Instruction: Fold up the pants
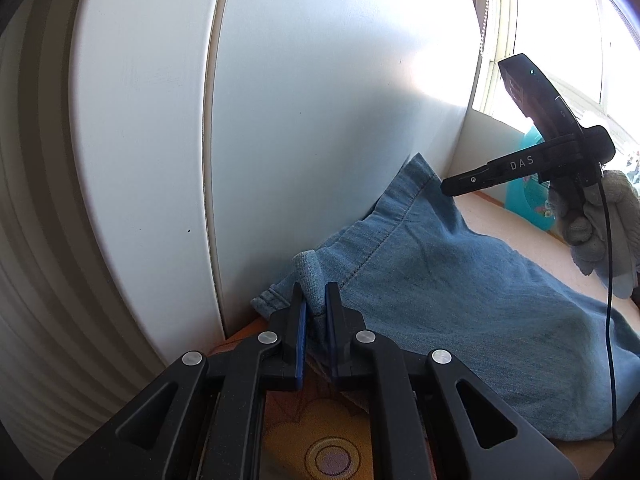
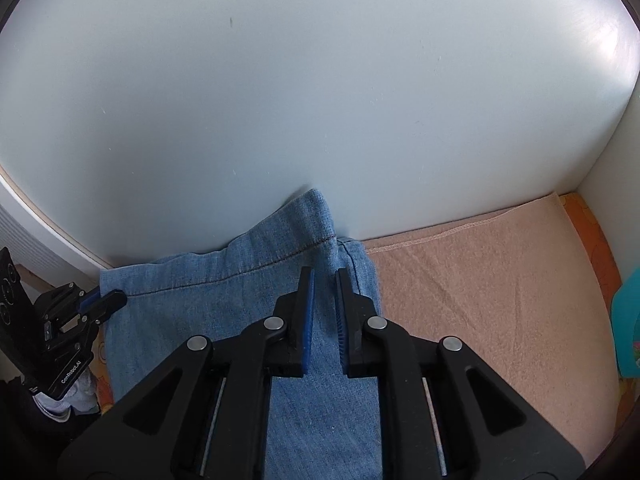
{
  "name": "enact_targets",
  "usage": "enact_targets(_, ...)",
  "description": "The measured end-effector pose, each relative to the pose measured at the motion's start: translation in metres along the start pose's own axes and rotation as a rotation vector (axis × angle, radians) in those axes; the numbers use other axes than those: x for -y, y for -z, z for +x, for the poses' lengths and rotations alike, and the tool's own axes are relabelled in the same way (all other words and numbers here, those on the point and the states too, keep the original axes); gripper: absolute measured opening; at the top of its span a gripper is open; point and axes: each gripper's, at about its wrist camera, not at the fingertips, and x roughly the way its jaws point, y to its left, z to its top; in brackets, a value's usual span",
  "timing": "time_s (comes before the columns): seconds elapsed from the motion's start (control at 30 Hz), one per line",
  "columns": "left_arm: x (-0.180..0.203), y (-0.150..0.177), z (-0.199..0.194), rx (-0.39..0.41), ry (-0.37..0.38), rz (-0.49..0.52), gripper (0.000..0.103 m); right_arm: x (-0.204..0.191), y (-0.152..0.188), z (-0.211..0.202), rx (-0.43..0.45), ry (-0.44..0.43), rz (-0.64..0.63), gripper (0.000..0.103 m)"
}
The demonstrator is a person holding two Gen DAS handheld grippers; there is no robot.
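Note:
Blue denim pants [image 1: 440, 300] lie folded on a bed surface, pushed against a white panel [image 1: 320, 120]. In the left wrist view my left gripper [image 1: 316, 294] is shut on a raised fold of the denim edge close to the panel. My right gripper [image 1: 446, 188], held by a gloved hand [image 1: 600, 232], hovers over the far hem corner. Seen from the right wrist, the right gripper [image 2: 325, 280] stands open with a narrow gap above the pants [image 2: 200, 312]; nothing is pinched between its pads. The left gripper [image 2: 108, 300] holds the left edge.
A pink towel [image 2: 480, 300] covers the surface to the right of the pants, over an orange patterned sheet [image 1: 320, 440]. White walls [image 2: 320, 100] close off the back and right side. A teal object [image 2: 628, 320] sits at the far right, below a bright window [image 1: 560, 20].

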Motion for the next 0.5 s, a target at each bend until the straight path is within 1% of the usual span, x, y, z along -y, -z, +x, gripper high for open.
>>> enact_targets(0.03,0.0,0.001,0.0,-0.001,-0.002,0.003,0.007,0.006,-0.003,0.004,0.011,-0.002,0.014,0.043)
enact_targets(0.07,0.001,0.001,0.0,-0.002,-0.001,0.002,0.007,0.013,-0.006,0.008,0.024,-0.007,0.033,0.051)
enact_targets(0.2,0.002,0.001,0.0,0.001,-0.002,0.005,0.007,0.037,-0.014,0.024,0.041,-0.084,0.126,0.05)
enact_targets(0.23,0.002,0.0,-0.001,0.003,-0.003,0.007,0.007,0.039,-0.014,0.027,0.038,-0.111,0.131,0.032)
enact_targets(0.27,0.003,-0.001,-0.002,0.007,-0.001,0.006,0.007,0.039,-0.014,0.028,0.033,-0.109,0.131,0.007)
enact_targets(0.3,0.008,-0.004,0.002,0.013,0.001,0.003,0.007,0.038,-0.014,0.025,0.042,-0.107,0.122,0.007)
enact_targets(0.4,0.006,-0.007,-0.013,0.05,0.012,-0.016,0.007,0.033,-0.012,0.003,0.091,-0.154,0.11,0.004)
enact_targets(0.43,0.007,-0.009,-0.015,0.06,0.01,-0.01,0.007,0.029,-0.011,-0.004,0.108,-0.153,0.106,0.004)
enact_targets(0.5,0.011,-0.007,-0.012,0.06,-0.013,0.025,0.007,0.031,-0.013,-0.004,0.103,-0.135,0.119,0.003)
